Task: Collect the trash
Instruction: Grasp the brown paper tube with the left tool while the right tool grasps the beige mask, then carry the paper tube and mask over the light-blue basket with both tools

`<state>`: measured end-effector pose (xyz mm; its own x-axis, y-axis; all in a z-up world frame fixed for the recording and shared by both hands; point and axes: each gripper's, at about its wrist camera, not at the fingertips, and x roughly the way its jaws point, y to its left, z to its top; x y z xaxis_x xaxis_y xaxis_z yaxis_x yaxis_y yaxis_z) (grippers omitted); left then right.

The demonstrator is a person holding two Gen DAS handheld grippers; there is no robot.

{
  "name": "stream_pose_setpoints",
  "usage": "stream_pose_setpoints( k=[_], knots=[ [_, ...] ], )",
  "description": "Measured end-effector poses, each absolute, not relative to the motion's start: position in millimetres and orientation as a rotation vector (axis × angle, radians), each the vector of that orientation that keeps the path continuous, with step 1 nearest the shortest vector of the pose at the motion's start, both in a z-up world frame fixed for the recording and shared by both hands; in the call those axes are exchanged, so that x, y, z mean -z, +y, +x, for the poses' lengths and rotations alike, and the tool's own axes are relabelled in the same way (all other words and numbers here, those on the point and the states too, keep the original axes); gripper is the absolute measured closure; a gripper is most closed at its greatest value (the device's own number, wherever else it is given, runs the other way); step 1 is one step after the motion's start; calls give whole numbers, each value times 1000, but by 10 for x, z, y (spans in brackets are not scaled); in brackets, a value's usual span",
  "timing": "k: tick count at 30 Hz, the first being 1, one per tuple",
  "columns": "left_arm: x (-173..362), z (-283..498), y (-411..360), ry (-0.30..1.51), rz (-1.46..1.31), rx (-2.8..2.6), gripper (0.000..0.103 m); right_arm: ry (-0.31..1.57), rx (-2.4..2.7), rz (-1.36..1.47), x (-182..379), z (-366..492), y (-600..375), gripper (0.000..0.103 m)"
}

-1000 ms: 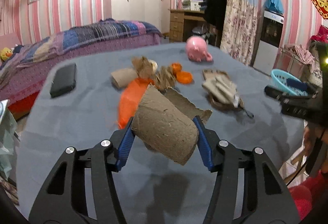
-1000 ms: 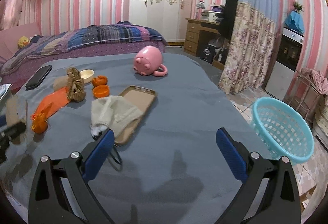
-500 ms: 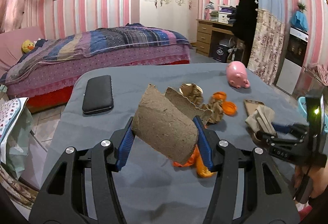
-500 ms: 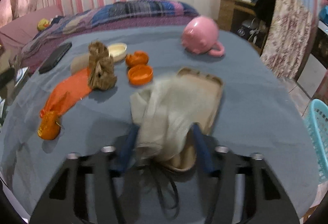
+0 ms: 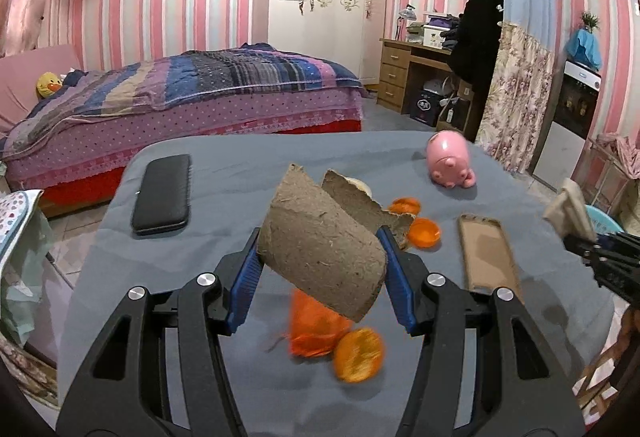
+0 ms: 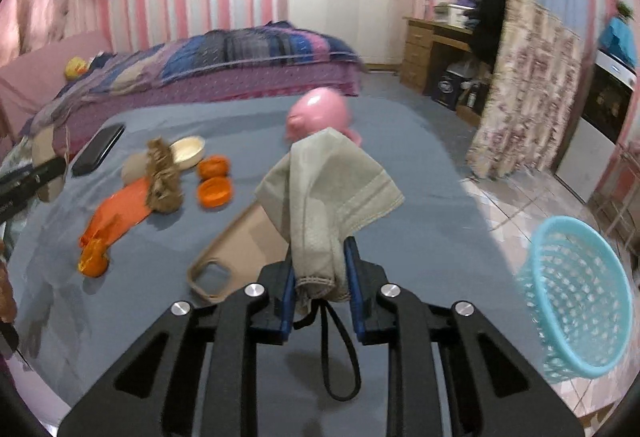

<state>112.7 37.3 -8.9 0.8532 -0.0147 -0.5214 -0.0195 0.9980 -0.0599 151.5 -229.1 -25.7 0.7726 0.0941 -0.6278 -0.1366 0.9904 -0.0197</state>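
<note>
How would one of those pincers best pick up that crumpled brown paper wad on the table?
Grip the brown paper wad across its narrower upper part, coming from above. It stands upright and tall on the orange bag, with a cardboard roll and a small bowl close beside it, so a sideways approach would probably bump them.

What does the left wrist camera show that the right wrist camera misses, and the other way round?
Only the left wrist view shows the left gripper, its jaws shut on a torn cardboard tube, from behind.

Only the right wrist view shows the right gripper from behind, with its jaws shut on a beige cloth, plus a brown crumpled wad on the table and most of the blue basket on the floor.

Both show the grey table, black phone, pink pig, tan phone case, orange peels and the bed.
</note>
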Motion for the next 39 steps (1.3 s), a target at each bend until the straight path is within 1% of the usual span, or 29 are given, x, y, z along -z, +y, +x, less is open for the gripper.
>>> stream_pose_setpoints(
  k=[7,18,27,39],
  knots=[
    [-14,1265,-175,536,-24,53,48,642,-22,50,121,1408,-3105,80],
    [-143,1462,-1080,527,-32,173,48,599,139,101,121,1303,-3906,80],
    [-126,1638,-1745,531,-3,248,48,565,236,130,108,1252,-4498,80],
    [-5,1873,-2741,547,40,373,48,577,361,181,284,1253,-5265,80]
  ],
)
